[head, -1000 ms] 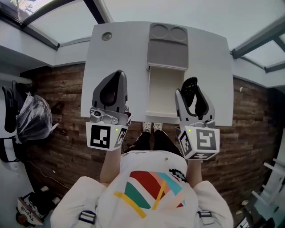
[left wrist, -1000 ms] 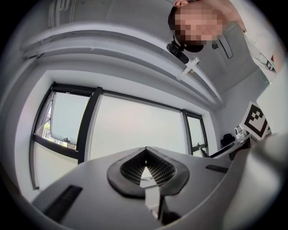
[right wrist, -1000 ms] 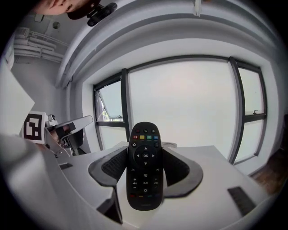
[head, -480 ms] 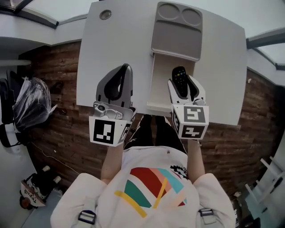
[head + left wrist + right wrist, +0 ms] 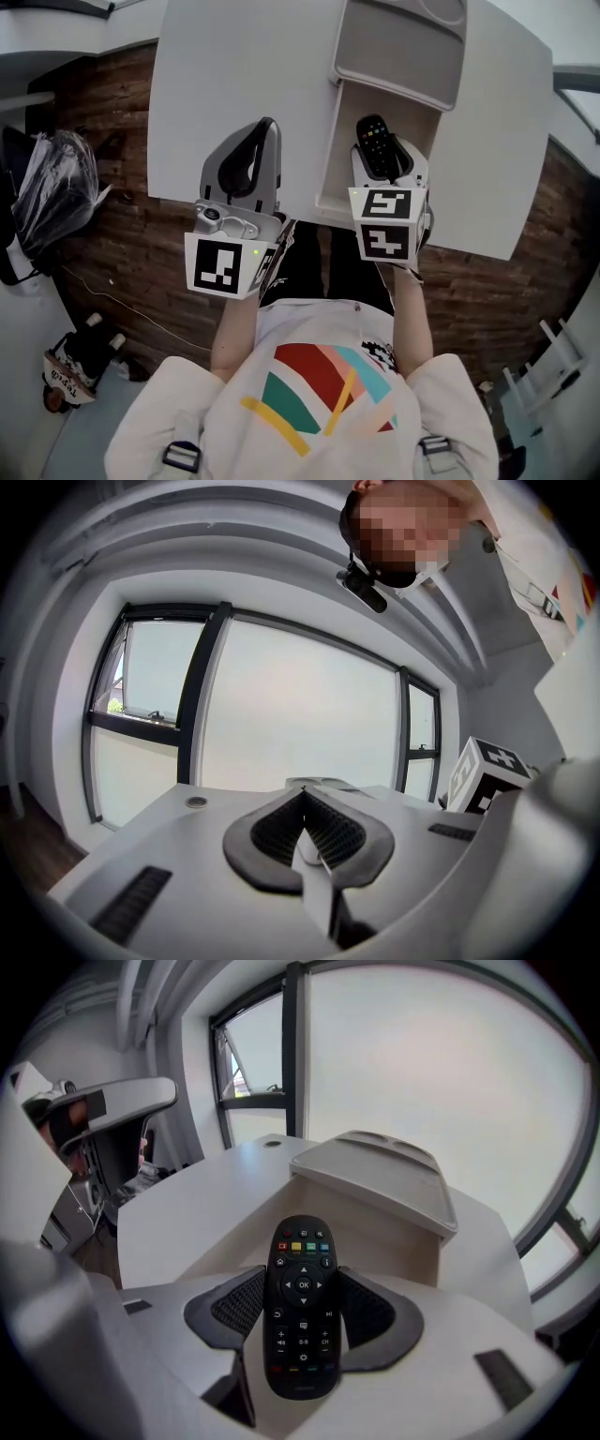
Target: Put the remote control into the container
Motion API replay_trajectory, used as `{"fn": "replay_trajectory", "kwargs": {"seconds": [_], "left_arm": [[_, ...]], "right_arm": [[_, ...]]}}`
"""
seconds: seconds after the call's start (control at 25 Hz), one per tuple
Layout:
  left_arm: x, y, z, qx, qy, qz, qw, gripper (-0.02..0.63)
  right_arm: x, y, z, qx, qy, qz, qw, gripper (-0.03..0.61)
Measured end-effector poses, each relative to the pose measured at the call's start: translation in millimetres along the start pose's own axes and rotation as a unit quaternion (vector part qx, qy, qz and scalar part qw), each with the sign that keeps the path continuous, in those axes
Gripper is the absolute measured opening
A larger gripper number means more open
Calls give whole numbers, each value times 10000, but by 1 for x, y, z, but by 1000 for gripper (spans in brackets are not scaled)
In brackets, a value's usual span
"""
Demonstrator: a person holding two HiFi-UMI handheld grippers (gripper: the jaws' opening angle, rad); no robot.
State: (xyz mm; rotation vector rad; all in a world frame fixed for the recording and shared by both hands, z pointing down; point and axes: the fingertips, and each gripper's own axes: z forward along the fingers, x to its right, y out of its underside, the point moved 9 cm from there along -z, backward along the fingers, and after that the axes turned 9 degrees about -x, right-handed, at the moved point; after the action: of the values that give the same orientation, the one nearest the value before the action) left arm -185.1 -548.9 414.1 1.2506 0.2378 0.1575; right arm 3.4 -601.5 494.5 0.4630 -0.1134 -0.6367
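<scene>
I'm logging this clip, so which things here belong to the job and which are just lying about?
In the job: remote, shut in the right gripper; container, open; lid, slid back.
Lying about: bag; left gripper, shut and empty.

Probably an office: white table (image 5: 234,84), tall windows (image 5: 300,714), wood-plank floor (image 5: 122,253).
</scene>
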Motion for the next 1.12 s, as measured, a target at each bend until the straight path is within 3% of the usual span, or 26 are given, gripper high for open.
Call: {"fn": "replay_trajectory", "kwargs": {"seconds": [0.28,0.64,0.92,1.12], "left_arm": [[1,3,0,-23,-25,-40,10000,8],[2,6,-1,-18,-40,-57,10000,8],[4,1,-3,54,-12,0,10000,8],[7,-19,-6,335,11,156,9993,8]], "right_arm": [[-13,-1,20,-453,-69,-327,9984,249],[-11,1,23,-413,-226,-83,9989,249],[-10,-6,12,87,-283,-8,9996,250],[3,-25,-33,815,87,-45,9966,249]]}}
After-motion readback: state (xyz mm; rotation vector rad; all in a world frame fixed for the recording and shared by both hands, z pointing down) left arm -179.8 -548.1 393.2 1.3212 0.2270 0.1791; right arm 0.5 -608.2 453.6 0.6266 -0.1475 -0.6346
